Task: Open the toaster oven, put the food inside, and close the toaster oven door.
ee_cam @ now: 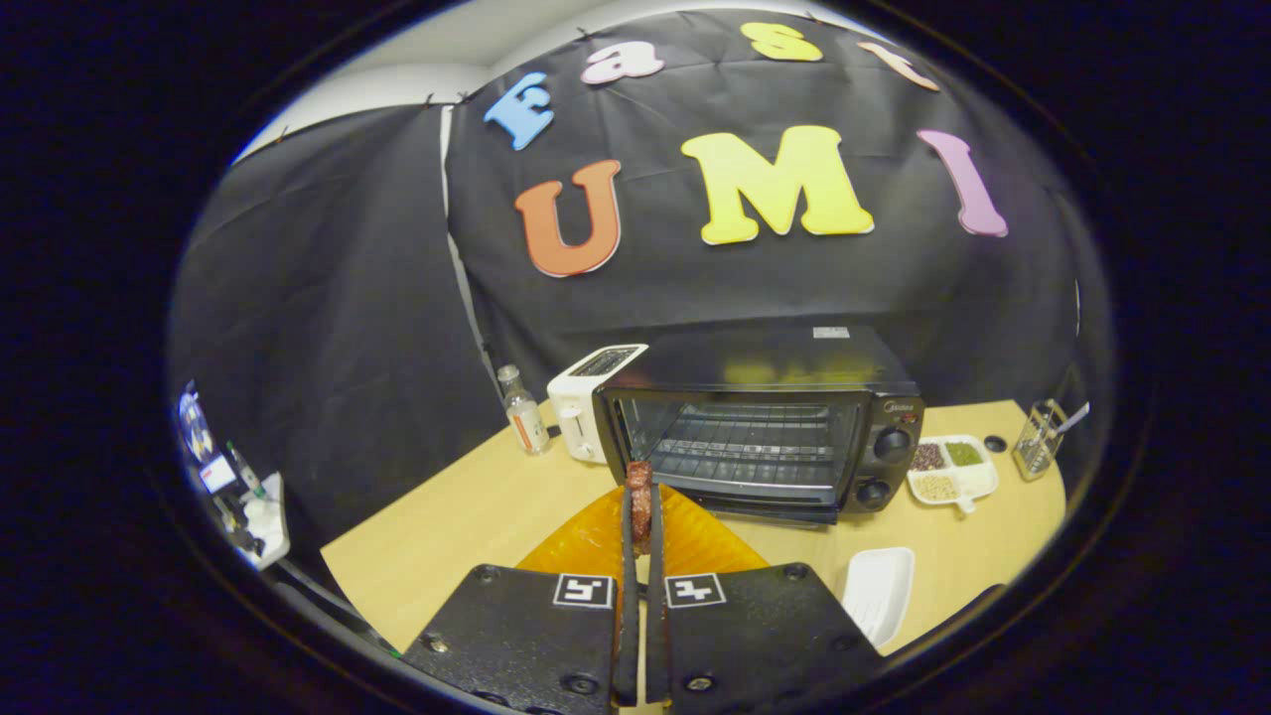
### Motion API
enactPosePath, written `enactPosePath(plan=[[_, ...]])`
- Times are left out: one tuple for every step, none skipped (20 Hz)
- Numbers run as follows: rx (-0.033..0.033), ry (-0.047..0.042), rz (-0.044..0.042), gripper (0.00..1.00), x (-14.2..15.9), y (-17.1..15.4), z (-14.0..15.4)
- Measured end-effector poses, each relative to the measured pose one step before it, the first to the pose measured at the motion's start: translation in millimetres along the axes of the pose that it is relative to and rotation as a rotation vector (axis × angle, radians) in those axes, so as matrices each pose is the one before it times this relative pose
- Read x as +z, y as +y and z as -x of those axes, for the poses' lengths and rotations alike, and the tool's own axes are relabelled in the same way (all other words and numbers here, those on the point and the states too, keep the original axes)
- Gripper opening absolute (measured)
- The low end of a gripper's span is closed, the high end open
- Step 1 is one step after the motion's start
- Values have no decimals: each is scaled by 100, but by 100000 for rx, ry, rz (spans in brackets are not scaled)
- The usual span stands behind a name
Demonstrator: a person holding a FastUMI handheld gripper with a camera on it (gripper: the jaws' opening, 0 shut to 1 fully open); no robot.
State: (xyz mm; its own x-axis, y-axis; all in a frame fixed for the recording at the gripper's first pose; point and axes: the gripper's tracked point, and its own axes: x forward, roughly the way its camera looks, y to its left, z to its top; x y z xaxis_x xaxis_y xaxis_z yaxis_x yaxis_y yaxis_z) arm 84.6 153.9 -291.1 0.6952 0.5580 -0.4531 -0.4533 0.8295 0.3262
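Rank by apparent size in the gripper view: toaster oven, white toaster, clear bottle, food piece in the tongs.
1. toaster oven, door down
2. white toaster
3-4. clear bottle and food piece look alike; the food sits much nearer the camera, clamped by the tongs, so I won't rank them.

Dim booth, soft overhead light, strong fisheye bending, sharp focus.
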Motion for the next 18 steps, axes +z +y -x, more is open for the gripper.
enactPosePath(plan=[[44, -1400, -7134, 6, 123, -273, -1194], [593, -1334, -7728, 6, 323, 2, -891], [914, -1549, -10848, 6, 21, -543, -1144], [-14, -1069, -11335, 6, 74, -883, -955], [-277, -2564, -11168, 6, 277, -919, -1026], [-404, -1301, -7332, 6, -109, -1226, -1142], [-516, -2615, -7237, 6, 726, -1324, -1097], [770, -2192, -5590, 6, 626, -552, -905], [2081, -2699, -5852, 6, 730, -295, -923], [2332, -1695, -5245, 6, 519, -10, -978], [1508, -1013, -4369, 6, 287, -158, -1101], [148, -642, -3592, 6, 227, -399, -830], [132, -1957, -3755, 6, 341, -448, -1140], [294, -2086, -1803, 6, 244, -163, -805], [-671, -2800, -847, 6, 437, -336, -1056], [-1213, -1245, 461, 6, 145, -254, -569], [-2319, -1351, 1286, 6, 27, -504, -748], [-1925, -1497, 899, 6, 150, -311, -362]])
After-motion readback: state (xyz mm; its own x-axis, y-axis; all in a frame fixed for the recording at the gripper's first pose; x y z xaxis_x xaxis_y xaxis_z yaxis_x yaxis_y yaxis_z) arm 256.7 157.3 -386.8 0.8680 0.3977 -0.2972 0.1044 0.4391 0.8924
